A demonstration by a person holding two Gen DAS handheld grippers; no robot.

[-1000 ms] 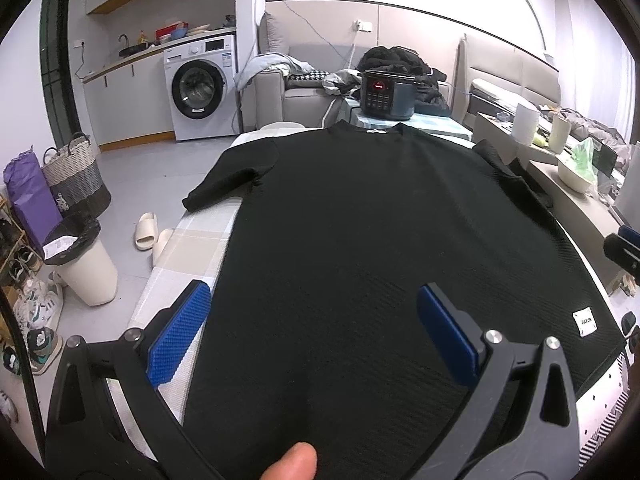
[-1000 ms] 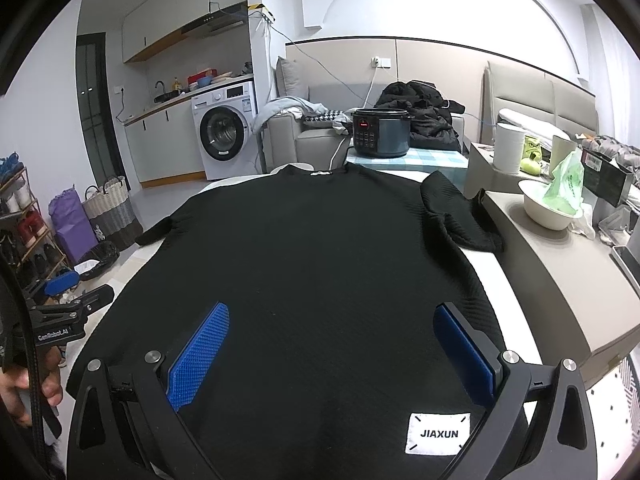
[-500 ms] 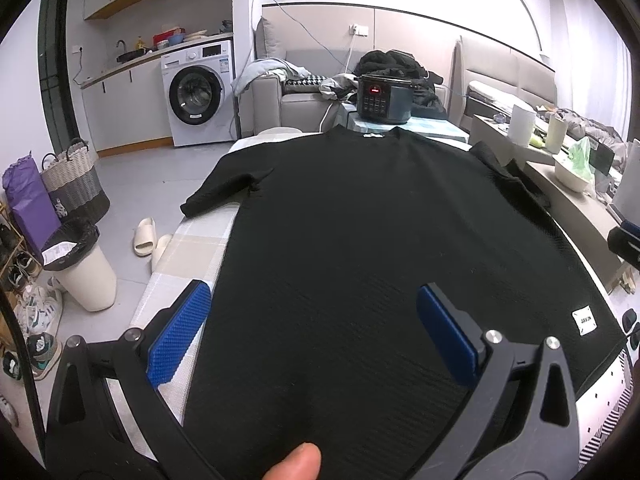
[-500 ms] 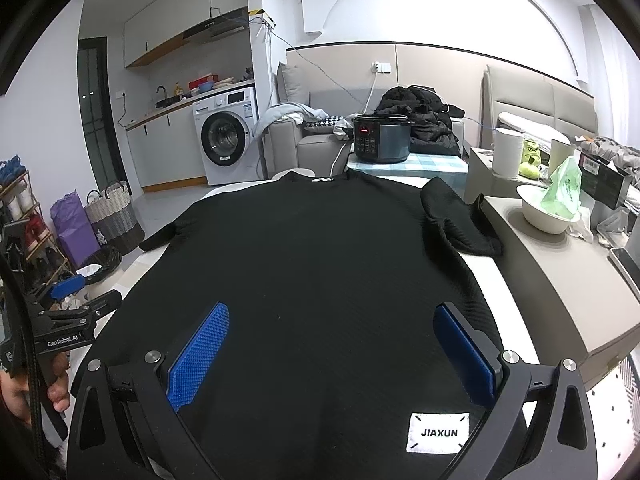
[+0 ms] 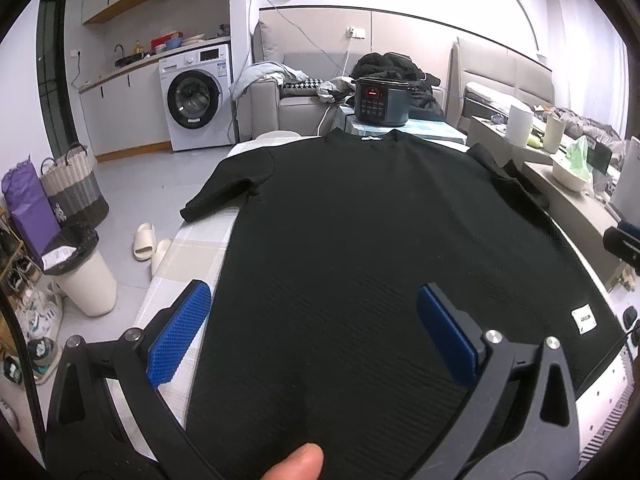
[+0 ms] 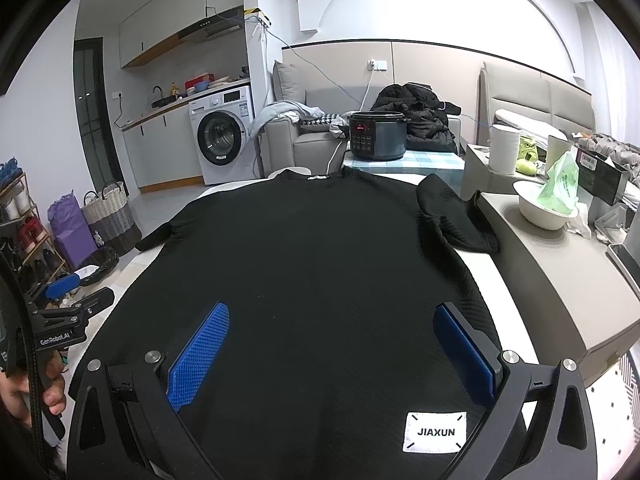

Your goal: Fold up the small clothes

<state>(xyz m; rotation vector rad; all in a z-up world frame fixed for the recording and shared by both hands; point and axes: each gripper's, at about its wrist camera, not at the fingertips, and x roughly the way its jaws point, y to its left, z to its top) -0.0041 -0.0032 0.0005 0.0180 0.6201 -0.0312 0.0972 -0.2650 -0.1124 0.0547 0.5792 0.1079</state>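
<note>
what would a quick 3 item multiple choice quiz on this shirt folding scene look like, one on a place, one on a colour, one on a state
1. Where is the white JIAXUN label on the black T-shirt?
A. at the collar
B. near the hem, by the right gripper
C. on the left sleeve

2. What colour are the gripper pads?
A. blue
B. red
C. green

3. How do the left gripper and right gripper stand?
A. both shut on the shirt
B. one open, one shut
C. both open over the shirt, holding nothing

Answers:
1. B, the patch lies at the near edge, just below the right gripper's fingers.
2. A, blue textured pads show in both wrist views.
3. C, a wide gap shows between each pair of fingers.
</note>
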